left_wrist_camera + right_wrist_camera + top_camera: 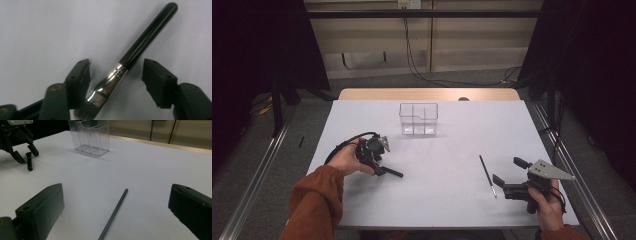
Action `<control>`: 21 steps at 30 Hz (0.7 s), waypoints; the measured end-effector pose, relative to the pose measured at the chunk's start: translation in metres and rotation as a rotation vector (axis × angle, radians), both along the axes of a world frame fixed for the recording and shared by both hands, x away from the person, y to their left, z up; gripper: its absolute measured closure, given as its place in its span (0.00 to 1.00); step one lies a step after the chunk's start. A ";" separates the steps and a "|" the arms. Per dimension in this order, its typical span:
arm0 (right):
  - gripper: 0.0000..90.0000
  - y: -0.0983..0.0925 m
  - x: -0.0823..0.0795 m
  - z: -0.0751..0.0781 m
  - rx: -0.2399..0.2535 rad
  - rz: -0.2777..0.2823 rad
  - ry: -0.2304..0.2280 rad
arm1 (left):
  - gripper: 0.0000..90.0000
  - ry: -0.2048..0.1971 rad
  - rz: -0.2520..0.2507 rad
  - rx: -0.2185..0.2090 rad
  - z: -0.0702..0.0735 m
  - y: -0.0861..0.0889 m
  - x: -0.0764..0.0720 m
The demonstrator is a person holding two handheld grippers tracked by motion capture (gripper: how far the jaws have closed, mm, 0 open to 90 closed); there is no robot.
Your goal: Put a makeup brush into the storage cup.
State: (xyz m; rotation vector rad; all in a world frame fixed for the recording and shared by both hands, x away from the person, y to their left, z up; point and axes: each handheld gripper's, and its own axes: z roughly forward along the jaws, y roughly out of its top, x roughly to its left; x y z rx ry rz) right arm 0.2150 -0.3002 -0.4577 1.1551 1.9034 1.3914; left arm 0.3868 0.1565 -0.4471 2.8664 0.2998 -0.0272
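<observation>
**Brush could skid out as I close**

My left tool (116, 82) straddles the makeup brush (135, 53), which lies flat on the white surface (447, 150); the jaws stand apart, one nearly against the silver ferrule, the other clear of it. The brush lies slantwise between them, so I judge a squeeze could twist it or pop it loose. My right tool (115, 207) waits wide apart by the thin stick (113, 213). The clear organizer (418, 119) stands well apart.

I can't find any words, numbers or signs to read here. The shiny silver band (110, 81) on the black brush has tiny marks, too blurry to read.
</observation>
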 end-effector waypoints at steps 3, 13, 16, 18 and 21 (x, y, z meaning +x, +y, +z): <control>0.00 0.000 0.000 0.000 -0.001 -0.001 0.000 | 0.52 0.003 -0.002 0.009 0.000 -0.001 0.001; 0.00 -0.001 -0.002 0.000 -0.002 -0.007 0.000 | 0.68 0.013 0.019 0.044 0.001 -0.003 0.001; 0.00 -0.001 -0.003 0.000 -0.007 -0.010 0.002 | 0.73 0.023 0.013 0.063 0.001 -0.007 0.000; 0.00 -0.001 -0.003 0.000 -0.009 -0.010 0.002 | 0.79 0.034 0.004 0.074 0.002 -0.009 0.000; 0.00 -0.001 -0.003 0.000 -0.006 -0.012 0.004 | 0.83 0.045 0.015 0.070 0.001 -0.008 0.000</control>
